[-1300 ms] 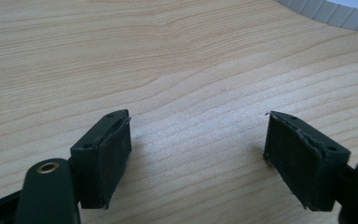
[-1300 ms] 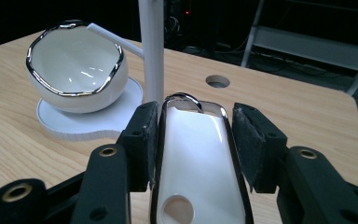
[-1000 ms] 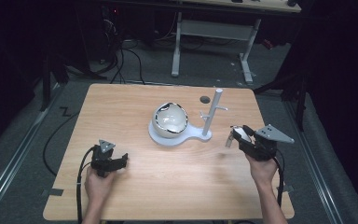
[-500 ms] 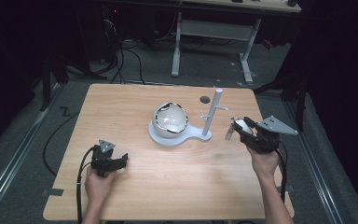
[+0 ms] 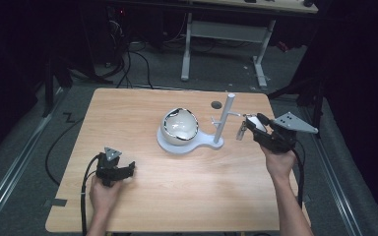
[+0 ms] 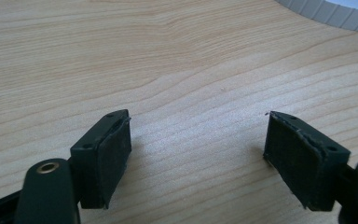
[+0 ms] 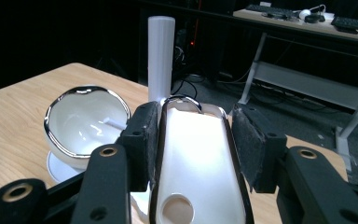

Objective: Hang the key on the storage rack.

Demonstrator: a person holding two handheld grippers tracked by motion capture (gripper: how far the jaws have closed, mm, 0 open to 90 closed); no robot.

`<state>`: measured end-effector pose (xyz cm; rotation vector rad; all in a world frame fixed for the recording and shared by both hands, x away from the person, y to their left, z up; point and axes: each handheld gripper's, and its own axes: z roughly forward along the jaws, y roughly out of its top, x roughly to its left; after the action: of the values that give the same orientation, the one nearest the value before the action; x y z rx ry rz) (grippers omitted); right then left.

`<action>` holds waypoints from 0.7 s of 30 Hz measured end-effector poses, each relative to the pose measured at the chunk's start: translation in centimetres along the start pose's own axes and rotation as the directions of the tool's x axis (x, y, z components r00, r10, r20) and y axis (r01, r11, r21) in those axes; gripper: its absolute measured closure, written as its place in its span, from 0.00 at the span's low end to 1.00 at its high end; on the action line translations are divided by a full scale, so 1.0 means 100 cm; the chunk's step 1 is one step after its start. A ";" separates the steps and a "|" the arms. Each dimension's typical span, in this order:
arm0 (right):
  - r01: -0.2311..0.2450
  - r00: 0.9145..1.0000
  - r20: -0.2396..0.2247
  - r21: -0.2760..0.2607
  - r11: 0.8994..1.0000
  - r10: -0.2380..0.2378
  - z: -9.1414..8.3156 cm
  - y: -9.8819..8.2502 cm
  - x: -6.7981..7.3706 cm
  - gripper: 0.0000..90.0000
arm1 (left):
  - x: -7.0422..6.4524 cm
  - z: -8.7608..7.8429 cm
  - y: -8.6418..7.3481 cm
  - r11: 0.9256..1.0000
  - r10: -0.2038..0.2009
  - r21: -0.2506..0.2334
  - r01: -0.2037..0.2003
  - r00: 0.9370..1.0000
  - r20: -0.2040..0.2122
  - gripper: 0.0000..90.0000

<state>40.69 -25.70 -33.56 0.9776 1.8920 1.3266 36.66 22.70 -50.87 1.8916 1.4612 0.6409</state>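
A white stand [image 5: 197,145] sits mid-table, with an upright post [image 5: 225,117] and short side pegs. A glossy white bowl with a chrome rim [image 5: 179,125] rests tilted on its round base. My right gripper [image 5: 248,126] hovers just right of the post, shut on a flat white chrome-edged piece [image 7: 193,149] with a hole near its close end. In the right gripper view the post [image 7: 160,56] rises behind the piece and the bowl [image 7: 86,123] lies to the left. My left gripper [image 5: 127,170] rests open on the wood near the front left, its jaws [image 6: 198,154] wide apart around nothing.
The wooden table [image 5: 128,113] has a small dark hole [image 5: 216,104] near its far edge. A desk frame [image 5: 226,34] and cables stand on the floor beyond. The stand's ribbed base edge [image 6: 326,9] shows far ahead of the left gripper.
My right gripper has carried the white piece farther from the person and slightly left, closer to the post. The left gripper has stayed still.
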 end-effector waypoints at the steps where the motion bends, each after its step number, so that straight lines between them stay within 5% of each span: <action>1: 0.001 1.000 0.000 -0.001 1.000 -0.001 0.000 0.003 0.000 0.59 | 0.000 0.000 0.000 1.000 0.000 0.000 0.000 1.000 0.000 0.26; 21: 0.014 1.000 -0.017 -0.022 1.000 -0.014 0.006 0.028 0.000 0.59 | 0.000 0.000 0.000 1.000 -0.004 -0.002 0.004 1.000 0.003 0.26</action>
<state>41.78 -24.80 -31.10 0.9436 1.8899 1.3483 36.66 22.74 -50.87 1.8875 1.4616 0.6372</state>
